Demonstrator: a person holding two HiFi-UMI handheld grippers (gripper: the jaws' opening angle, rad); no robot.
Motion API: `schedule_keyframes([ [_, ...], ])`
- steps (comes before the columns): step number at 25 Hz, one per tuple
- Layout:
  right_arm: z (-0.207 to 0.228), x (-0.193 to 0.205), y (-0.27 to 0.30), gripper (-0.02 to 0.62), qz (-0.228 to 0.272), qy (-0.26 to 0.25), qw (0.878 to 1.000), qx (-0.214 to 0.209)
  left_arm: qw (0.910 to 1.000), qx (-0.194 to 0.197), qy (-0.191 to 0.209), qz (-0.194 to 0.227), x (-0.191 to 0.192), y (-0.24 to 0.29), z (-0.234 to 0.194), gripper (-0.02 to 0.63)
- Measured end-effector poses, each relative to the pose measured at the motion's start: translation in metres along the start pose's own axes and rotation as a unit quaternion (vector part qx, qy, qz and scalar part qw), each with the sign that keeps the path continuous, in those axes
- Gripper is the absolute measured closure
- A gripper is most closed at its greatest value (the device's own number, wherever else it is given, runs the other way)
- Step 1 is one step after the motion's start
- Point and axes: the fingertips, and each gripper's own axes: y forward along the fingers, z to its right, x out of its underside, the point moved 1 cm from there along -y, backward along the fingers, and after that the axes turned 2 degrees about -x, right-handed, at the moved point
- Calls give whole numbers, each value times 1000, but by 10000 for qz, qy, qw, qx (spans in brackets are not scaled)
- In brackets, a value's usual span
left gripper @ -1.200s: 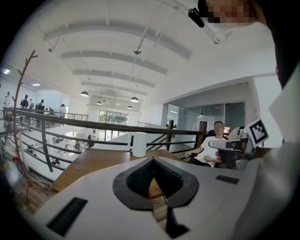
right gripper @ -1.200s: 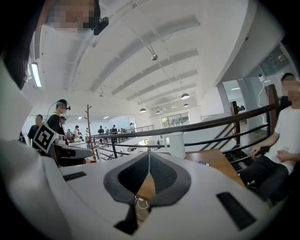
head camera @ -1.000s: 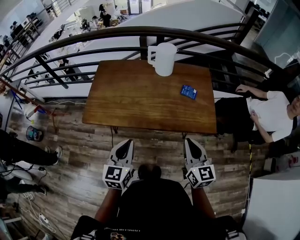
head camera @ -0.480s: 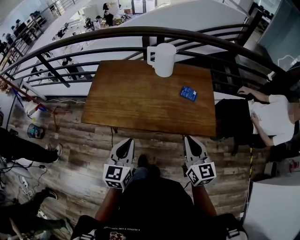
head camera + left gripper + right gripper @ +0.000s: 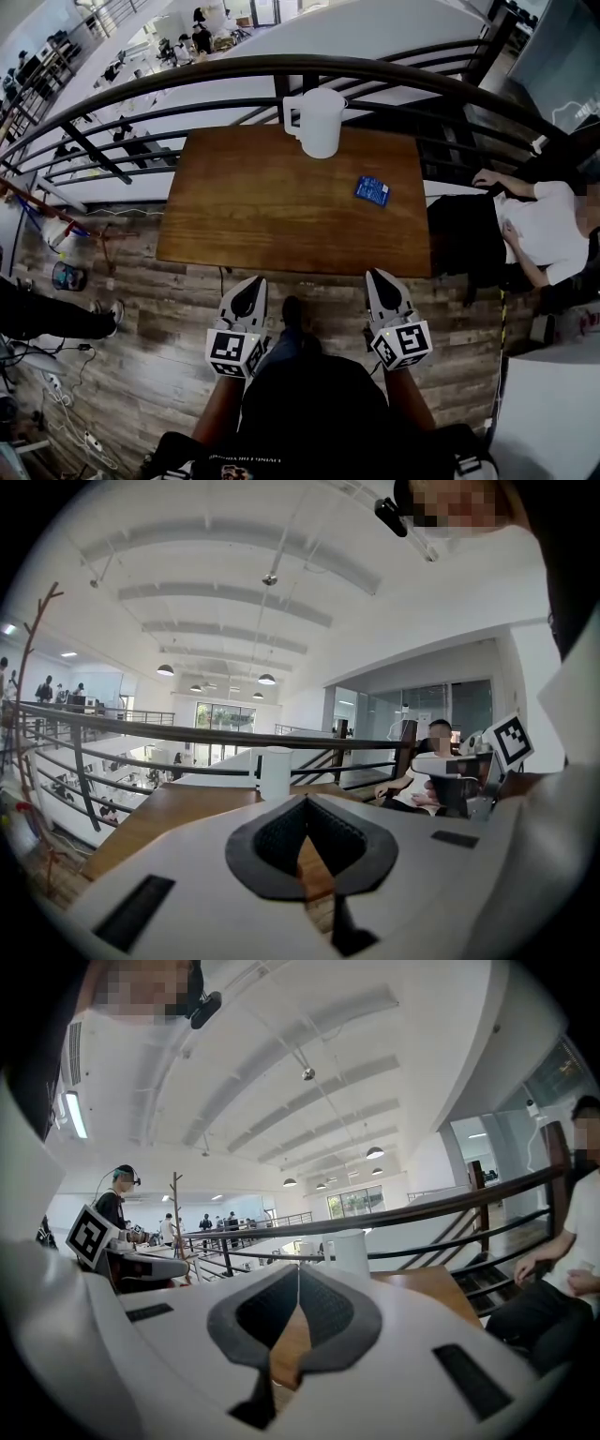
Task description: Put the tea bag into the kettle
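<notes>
- Tea bag (image 5: 372, 190), a small blue packet, lies flat on the wooden table (image 5: 244, 216), to the right of the kettle (image 5: 319, 122) and on its near side, clear of it.
- That white kettle stands upright at the table's far edge, handle to its left, with the railing (image 5: 187, 80) just behind it.
- Left gripper (image 5: 252, 282) is clenched on nothing and is held well short of the kettle, not yet over the table.
- Right gripper (image 5: 379, 277) is likewise pinched together and empty, equally far from the kettle and the closer of the two to the packet.
- Nothing of the task looks begun to me.
- Flat as it is, the packet could skid away from closing jaws, perhaps off the edge to the kettle's right.
- Jaws must part first, or they will only shove it.
- A clumsy drop could nudge the kettle back toward the rail, or miss its mouth; whether that mouth is open I cannot tell.
</notes>
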Motion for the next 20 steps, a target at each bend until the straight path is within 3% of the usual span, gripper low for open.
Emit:
schedule_keyframes([
  [20, 30, -11, 102, 578, -12, 93, 9997, 226, 9997, 210, -43, -125, -23, 92, -71, 600],
])
